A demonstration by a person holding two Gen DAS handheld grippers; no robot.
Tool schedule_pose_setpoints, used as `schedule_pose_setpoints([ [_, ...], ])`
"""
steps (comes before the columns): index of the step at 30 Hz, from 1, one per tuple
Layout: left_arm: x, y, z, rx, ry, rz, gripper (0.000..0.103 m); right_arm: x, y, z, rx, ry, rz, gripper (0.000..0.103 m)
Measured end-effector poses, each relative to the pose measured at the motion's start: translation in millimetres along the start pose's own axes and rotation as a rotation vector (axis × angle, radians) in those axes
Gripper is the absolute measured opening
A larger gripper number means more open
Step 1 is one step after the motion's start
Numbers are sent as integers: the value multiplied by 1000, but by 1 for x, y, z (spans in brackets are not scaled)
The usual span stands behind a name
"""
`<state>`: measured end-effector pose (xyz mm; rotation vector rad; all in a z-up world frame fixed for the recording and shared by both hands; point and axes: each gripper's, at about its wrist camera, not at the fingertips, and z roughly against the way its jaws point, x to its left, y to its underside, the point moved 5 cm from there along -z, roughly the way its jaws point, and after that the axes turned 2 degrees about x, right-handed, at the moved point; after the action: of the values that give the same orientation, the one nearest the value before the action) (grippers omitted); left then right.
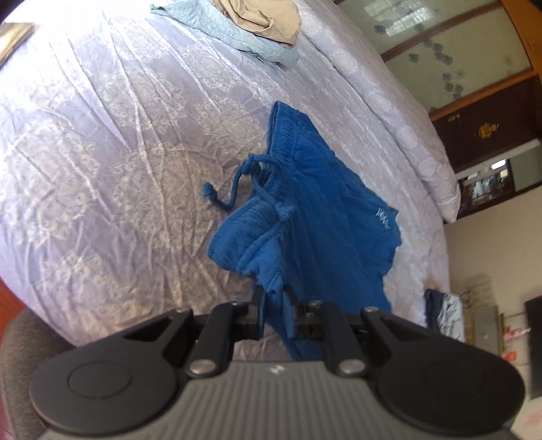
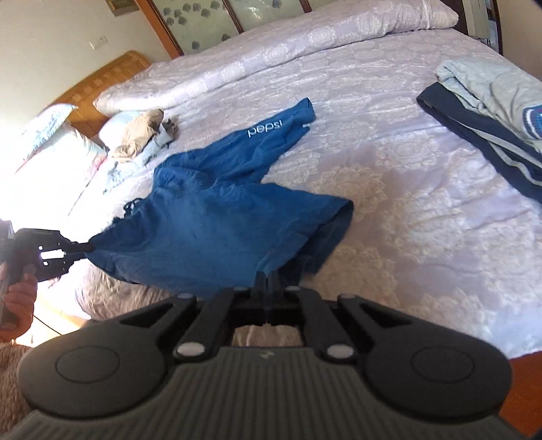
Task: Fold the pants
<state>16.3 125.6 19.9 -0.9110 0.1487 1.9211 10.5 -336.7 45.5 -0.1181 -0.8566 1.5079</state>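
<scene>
left gripper (image 1: 275,298) clamped on waistband of blue pants (image 1: 315,189); right gripper (image 2: 269,281) clamped on their near edge. pants partly lifted off lilac bedspread (image 2: 389,176).

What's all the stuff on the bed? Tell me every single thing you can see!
blue shorts: one, blue, white "pepsi" print on one leg, middle of the bed, near edge lifted by both grippers
drawstring: one, blue, knotted ends, at the shorts' waistband
bedspread: one, pale lilac with white floral pattern, covers the bed
rolled quilt: one, lilac, along the far side by the headboard
beige garment: one, tan, crumpled on a light blue cloth
grey and navy clothes: a pile, right edge of the bed
headboard: one, wood with flowered panels
left gripper: one, black, clamped on the shorts' edge
right gripper: one, black, clamped on the shorts' edge
</scene>
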Motion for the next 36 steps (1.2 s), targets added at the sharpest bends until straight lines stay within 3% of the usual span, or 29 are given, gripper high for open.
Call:
schedule_pose_setpoints([
  [5, 20, 11, -9, 36, -88, -1, 14, -11, 22, -32, 89, 36, -45, 4],
  [9, 36, 15, -3, 44, -95, 18, 30, -41, 32, -53, 175, 160, -107, 8],
  [10, 39, 14, 5, 28, -98, 10, 32, -48, 29, -50, 170, 156, -133, 8],
  [15, 45, -20, 47, -93, -82, -2, 32, -68, -27, -18, 14, 212, -105, 8],
  [19, 8, -77, 48, -192, -97, -122, 35, -67, -91, -23, -101, 152, -87, 11],
  [21, -18, -105, 31, -220, -89, -194, 40, -58, -126, -38, -160, 110, -52, 20],
  [23, -42, -130, 4, -208, -57, -243, 43, -47, -160, -59, -209, 71, -23, 38],
  [25, -63, -151, -31, -188, -44, -275, 49, -40, -191, -85, -243, 29, -4, 39],
  [28, -79, -173, -86, -151, -73, -305, 60, -42, -233, -135, -213, -34, -40, 39],
  [32, -75, -184, -141, -98, -128, -313, 66, -56, -266, -203, -129, 19, -80, 39],
  [34, -68, -187, -155, -89, -123, -285, 87, -71, -274, -229, -91, 47, -109, 40],
  [36, -63, -191, -163, -90, -98, -250, 87, -80, -278, -250, -65, 59, -133, 41],
])
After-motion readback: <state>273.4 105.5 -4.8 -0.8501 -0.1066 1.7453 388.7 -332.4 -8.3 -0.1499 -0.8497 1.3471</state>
